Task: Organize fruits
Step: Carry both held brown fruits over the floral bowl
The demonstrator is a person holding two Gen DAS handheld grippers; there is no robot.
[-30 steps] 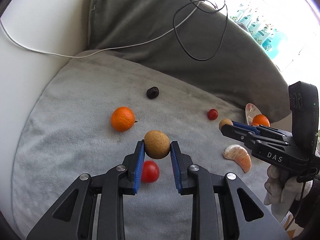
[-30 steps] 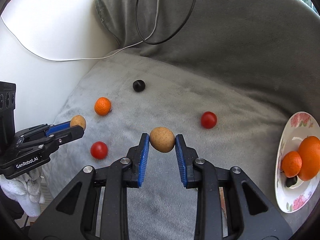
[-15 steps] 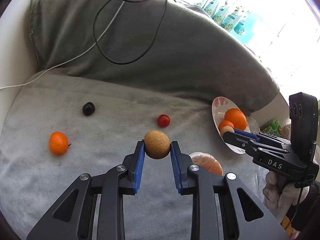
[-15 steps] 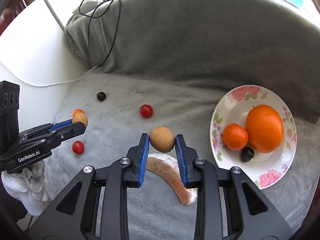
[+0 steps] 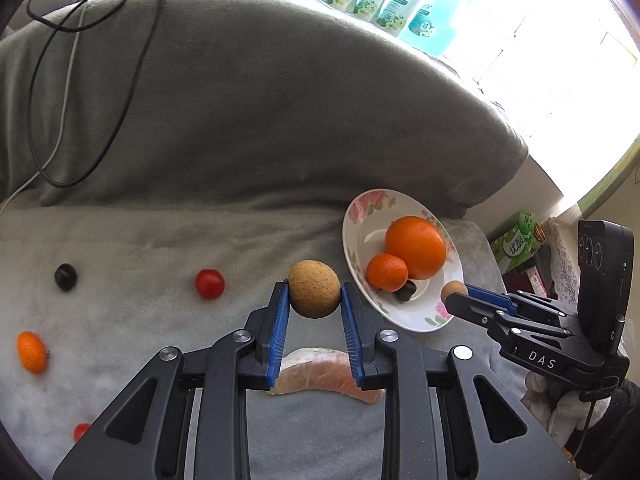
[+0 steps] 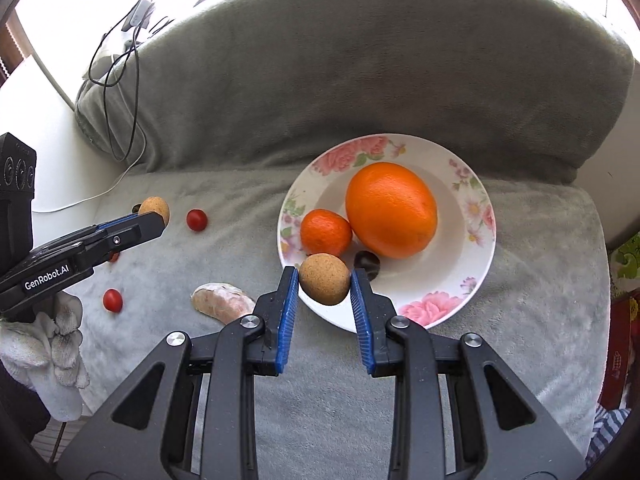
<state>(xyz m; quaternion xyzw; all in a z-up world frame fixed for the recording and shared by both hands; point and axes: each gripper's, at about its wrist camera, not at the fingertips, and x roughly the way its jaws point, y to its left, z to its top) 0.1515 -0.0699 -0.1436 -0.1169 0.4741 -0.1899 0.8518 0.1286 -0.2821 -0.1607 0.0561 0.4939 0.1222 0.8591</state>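
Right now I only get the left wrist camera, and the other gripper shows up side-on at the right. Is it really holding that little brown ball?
Observer: Yes. In the right wrist view the right gripper has its brown fruit pinched between both blue pads, over the near rim of the plate.
Operator: And what is holding my gripper? I can't see behind it.
Observer: A white-gloved hand holds the left gripper.
Operator: The pale orange thing under my fingers is half hidden.
Observer: It is a peeled citrus piece, lying in full view on the grey blanket, left of the plate and apart from it.
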